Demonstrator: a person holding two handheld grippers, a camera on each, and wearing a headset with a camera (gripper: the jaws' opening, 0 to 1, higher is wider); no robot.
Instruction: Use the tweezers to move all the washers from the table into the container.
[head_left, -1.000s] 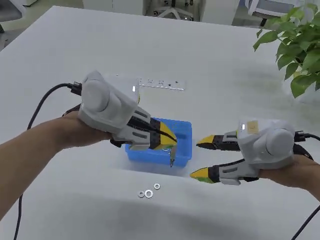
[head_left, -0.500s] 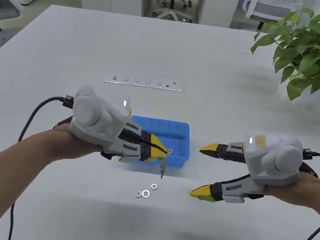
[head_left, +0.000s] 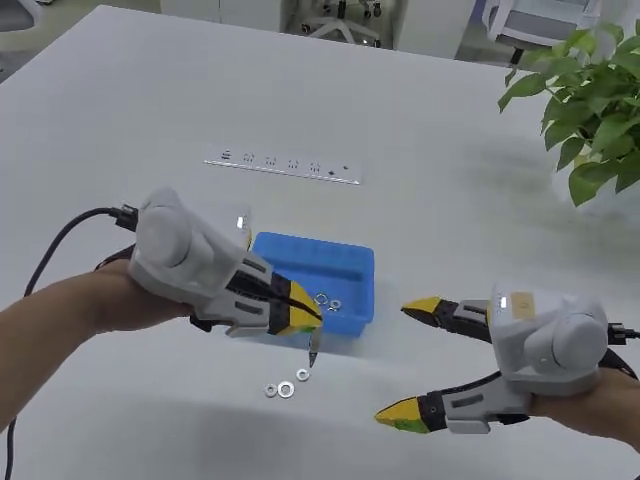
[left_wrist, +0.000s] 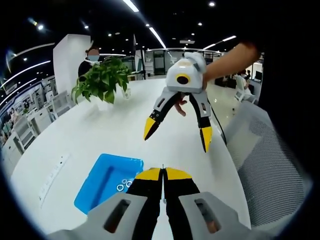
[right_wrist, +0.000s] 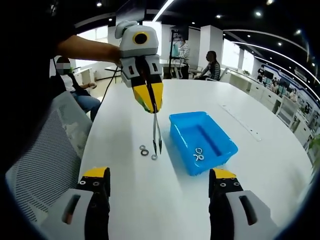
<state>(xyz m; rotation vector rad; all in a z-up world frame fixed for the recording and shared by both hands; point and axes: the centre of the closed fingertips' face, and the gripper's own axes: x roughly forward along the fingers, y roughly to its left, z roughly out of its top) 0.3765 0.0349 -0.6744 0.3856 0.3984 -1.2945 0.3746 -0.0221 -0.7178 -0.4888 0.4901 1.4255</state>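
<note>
We see the left gripper (head_left: 304, 318), jaws pressed together on the tweezers (head_left: 312, 349), whose tips point down beside three washers (head_left: 286, 388) on the table (head_left: 150, 100), just near of the blue container (head_left: 345, 262); the right gripper (head_left: 409, 359) hangs at right, jaws spread.

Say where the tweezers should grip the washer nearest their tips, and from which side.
Probably the ring wall: one tip through the hole, one outside, coming down. The washer lies flat on the table, so there's no side edge to pinch. Take the arc facing the blue container, away from the other two washers. The tweezers, in the left gripper, hang close by it.
</note>
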